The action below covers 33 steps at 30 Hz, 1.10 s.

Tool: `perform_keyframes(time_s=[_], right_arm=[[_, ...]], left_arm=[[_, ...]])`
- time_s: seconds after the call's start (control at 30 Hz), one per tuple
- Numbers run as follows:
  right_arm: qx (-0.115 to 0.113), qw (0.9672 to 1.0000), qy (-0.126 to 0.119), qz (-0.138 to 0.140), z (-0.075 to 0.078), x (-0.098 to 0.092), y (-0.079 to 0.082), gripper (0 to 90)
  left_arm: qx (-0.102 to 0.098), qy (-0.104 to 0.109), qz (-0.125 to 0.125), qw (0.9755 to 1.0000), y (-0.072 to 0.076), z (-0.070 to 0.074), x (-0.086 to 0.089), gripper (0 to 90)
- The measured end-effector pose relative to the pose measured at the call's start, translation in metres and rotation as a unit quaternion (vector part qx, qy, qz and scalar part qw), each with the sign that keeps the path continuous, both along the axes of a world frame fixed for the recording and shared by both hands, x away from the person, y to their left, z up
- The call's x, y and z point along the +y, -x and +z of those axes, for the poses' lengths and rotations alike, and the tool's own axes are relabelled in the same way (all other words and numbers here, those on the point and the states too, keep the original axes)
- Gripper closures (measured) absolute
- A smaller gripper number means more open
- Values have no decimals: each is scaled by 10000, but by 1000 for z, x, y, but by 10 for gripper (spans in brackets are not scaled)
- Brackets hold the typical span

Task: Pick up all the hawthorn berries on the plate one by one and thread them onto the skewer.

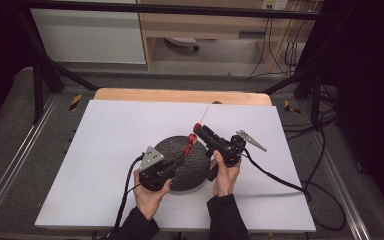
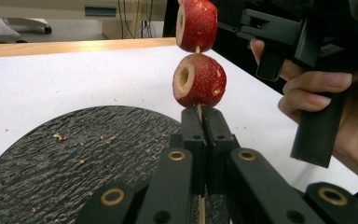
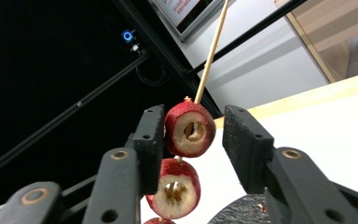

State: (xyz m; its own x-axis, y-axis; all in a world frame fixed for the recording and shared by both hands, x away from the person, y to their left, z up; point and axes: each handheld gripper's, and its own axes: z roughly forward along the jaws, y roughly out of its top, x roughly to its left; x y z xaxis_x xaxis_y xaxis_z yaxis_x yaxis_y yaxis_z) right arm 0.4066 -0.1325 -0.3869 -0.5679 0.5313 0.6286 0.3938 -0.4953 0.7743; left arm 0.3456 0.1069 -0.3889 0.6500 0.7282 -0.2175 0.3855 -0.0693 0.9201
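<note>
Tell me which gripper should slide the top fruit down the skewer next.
Right. The right gripper already has its jaws either side of the top fruit, a gap showing at one pad. The left gripper is shut on the skewer below the fruits, so it probably should just hold.

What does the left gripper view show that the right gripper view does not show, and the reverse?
Left gripper view: the left gripper, shut on the skewer below the fruits; the dark round plate with crumbs; the person's right hand.
Right gripper view: the right gripper, its fingers open on either side of the top fruit, and the skewer's bare end above it.
Both: red cored fruits on the skewer, and the white table.
</note>
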Motion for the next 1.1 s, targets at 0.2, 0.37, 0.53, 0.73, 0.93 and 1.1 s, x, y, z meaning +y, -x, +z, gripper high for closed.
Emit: perform_keyframes(time_s=[0.2,0.37,0.53,0.73,0.93,1.1], right_arm=[[-10,9993,370,100,5,-7,0,467],[28,9969,765,192,6,-13,0,355],[61,9895,1388,391,3,-22,0,214],[163,9772,2024,622,-4,-31,1,84],[270,9629,2565,798,-11,-38,2,26],[425,9436,3138,965,-21,-47,7,9]], left_arm=[[30,-49,40,10000,-1,-1,7,884],[38,-103,88,9999,-2,-2,15,884],[96,-168,67,9998,-2,-3,22,884],[158,-255,59,9995,-2,-5,31,884],[252,-367,24,9990,-4,-6,39,884],[315,-462,4,9984,-4,-5,43,884]])
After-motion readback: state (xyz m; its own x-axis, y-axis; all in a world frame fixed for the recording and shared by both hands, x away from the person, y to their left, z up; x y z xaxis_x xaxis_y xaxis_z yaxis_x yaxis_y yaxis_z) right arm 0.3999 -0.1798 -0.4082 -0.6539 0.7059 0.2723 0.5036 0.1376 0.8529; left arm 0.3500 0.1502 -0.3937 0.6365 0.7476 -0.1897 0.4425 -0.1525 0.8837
